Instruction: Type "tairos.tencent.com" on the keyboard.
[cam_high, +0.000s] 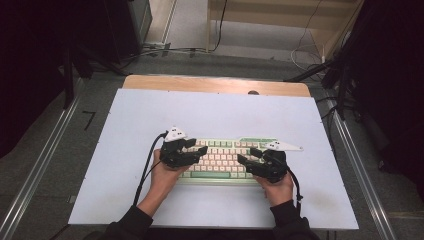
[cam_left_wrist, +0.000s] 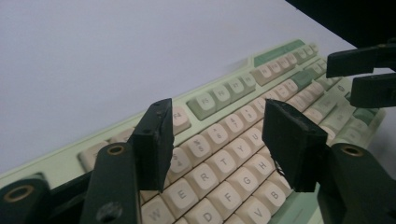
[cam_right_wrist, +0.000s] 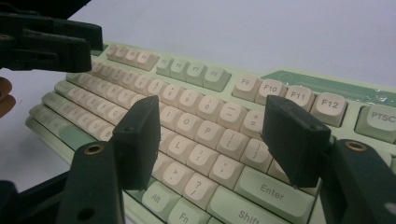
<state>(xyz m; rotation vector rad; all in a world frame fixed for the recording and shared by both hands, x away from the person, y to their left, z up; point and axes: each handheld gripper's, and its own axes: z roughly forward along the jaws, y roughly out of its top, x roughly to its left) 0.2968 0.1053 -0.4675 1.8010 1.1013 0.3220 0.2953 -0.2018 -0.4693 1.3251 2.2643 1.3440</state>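
Keyboard (cam_high: 225, 159) flat on table (cam_high: 125, 115), unheld; your left gripper (cam_high: 197, 150) and right gripper (cam_high: 246, 159) hover open, empty; any handling remains.

The keyboard (cam_high: 222, 159) is the one obstacle on the surface (cam_high: 215, 112), whose far half and both side margins lie bare. The left gripper (cam_high: 199, 148) and right gripper (cam_high: 246, 156) hang over its two ends, jaws apart with nothing between, keys close beneath. The gap between the grippers looks narrow, though touching is hard to judge.
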